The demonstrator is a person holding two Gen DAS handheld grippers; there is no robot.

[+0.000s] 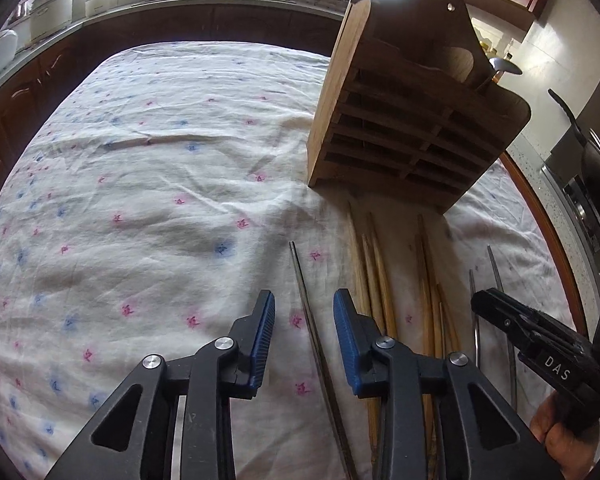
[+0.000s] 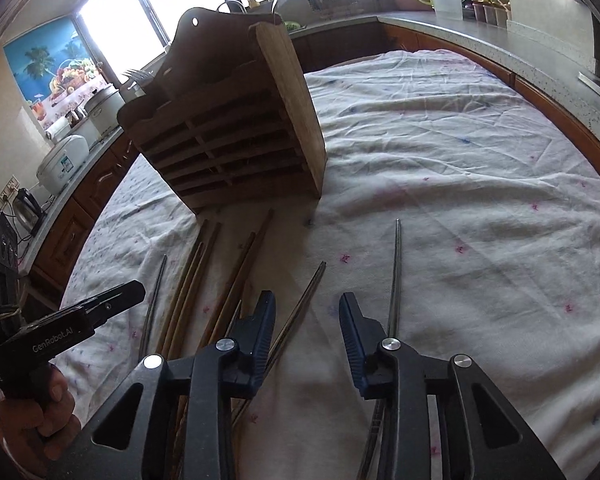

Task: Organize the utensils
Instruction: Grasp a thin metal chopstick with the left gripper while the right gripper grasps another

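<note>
left gripper (image 1: 304, 336) straddles metal chopstick (image 1: 305, 292) – pads apart

The left gripper (image 1: 304, 336) points down at a bench covered by a white cloth (image 1: 160, 184) printed with small pink and blue flowers. Its jaws stand apart, with a metal chopstick (image 1: 310, 320) lying on the cloth in the gap between the blue pads (image 1: 264, 340), touching neither. Just to the right lie wooden chopsticks (image 1: 374, 280) in loose bundles, and further right thin metal ones (image 1: 500, 280). A slatted wooden utensil holder (image 1: 404, 120) stands upright beyond them. The right gripper (image 1: 500, 312) enters at the right edge, held by a hand (image 1: 560, 440)
</note>
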